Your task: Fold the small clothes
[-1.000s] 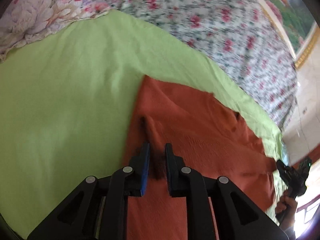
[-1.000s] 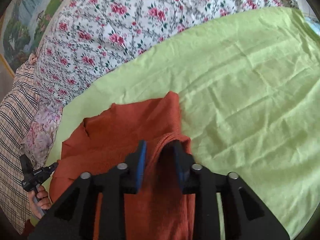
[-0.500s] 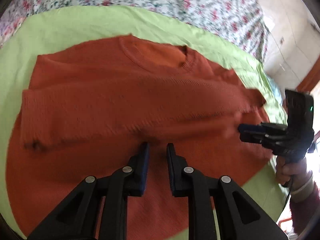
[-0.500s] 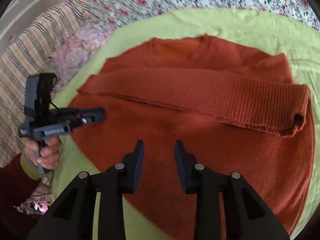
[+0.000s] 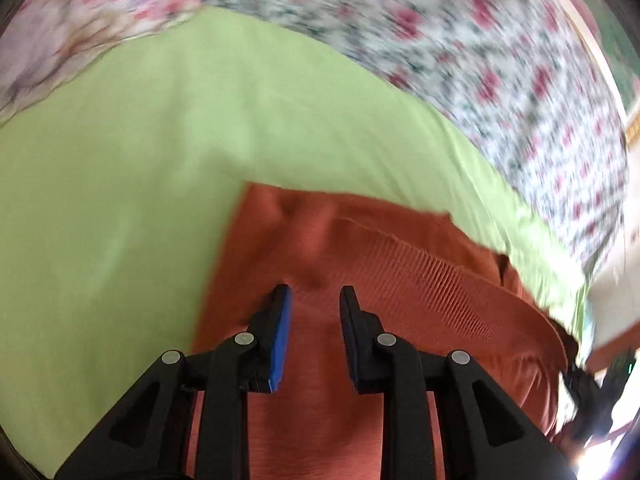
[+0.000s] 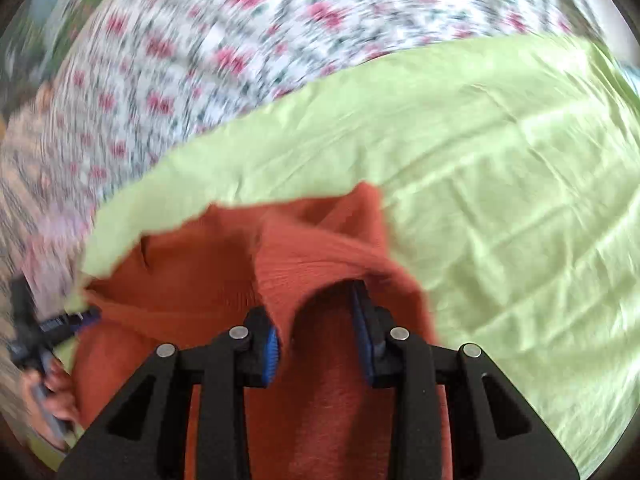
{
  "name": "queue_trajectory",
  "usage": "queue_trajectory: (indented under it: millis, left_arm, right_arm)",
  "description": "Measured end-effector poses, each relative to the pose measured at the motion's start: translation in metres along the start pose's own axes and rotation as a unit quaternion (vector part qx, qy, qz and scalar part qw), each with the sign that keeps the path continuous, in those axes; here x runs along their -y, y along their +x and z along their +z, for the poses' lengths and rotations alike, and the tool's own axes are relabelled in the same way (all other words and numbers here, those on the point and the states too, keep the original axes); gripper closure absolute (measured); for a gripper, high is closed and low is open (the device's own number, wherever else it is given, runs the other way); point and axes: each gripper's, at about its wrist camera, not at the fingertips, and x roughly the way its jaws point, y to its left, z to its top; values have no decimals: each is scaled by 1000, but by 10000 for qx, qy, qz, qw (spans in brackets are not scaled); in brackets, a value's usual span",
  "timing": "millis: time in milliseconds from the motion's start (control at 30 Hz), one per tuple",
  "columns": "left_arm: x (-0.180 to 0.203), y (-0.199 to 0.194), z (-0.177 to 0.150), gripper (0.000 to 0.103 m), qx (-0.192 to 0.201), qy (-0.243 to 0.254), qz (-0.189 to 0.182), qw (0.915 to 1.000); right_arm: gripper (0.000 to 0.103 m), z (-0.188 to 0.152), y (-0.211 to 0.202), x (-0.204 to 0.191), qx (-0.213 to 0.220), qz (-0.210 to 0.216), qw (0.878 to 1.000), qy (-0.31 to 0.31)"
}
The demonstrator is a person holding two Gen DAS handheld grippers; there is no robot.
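Observation:
An orange knit sweater [image 5: 360, 264] lies on a light green cloth [image 5: 120, 200], with a ribbed sleeve folded across its body. My left gripper [image 5: 315, 300] is open, low over the sweater near its left edge, with nothing between the jaws. In the right wrist view the sweater [image 6: 224, 280] is bunched up. A raised fold of it drapes over my right gripper [image 6: 320, 312], whose jaws stand apart and whose fingertips are hidden by the fabric. Both views are blurred by motion.
The green cloth [image 6: 500, 180] lies on a bed with a floral cover [image 5: 480, 60] [image 6: 260, 40]. The other hand-held gripper shows at the right edge of the left view [image 5: 592, 396] and at the left edge of the right view [image 6: 44, 328].
Both grippers dropped from high above the spread sweater to close over it, the left toward its left side, the right toward its right side. The right side's fabric now bunches over the right gripper.

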Motion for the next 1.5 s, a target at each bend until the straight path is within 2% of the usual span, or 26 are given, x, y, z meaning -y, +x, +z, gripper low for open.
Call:
queue_trajectory:
  millis: [167,333,533,667,867,967,1067,1200,1433,1500]
  left_arm:
    - [-21,-35,-25,75,207,-216,-102,9995]
    - [-25,-73,-77,70,315,-233,-348,9986]
    - [-13,-101,-135,70,169,-263,-638,9975]
    - [-11,-119,-172,54,110,-201,-610,9979]
    - [-22,-117,-212,51,-117,-402,-649,9970]
    - [-23,-118,-214,41,-47,-480,-841,9953]
    - [-25,-116,-211,39,33,-572,-861,9946]
    - [-33,-108,-198,38,161,-814,-879,9927]
    - [-46,-95,-166,39,438,-1171,-660,9900]
    - [-47,-93,-161,49,510,-1213,-585,9896]
  right_arm:
    - [70,-17,-34,1,248,88,9997,-4]
    - [69,-37,-55,11,411,162,9989,175]
    - [69,-69,-62,17,283,293,9982,449]
    - [68,-90,-75,8,335,375,9981,355]
    - [68,-115,-87,-8,336,579,9978,-13]
    - [68,-126,-89,-17,263,722,9968,-218]
    - [68,-133,-92,-27,311,874,9946,-455]
    - [57,-136,-91,-28,321,998,9932,-500]
    - [57,-136,-82,-18,171,1142,9930,-238]
    - [57,-136,-82,-18,166,1187,9925,-224]
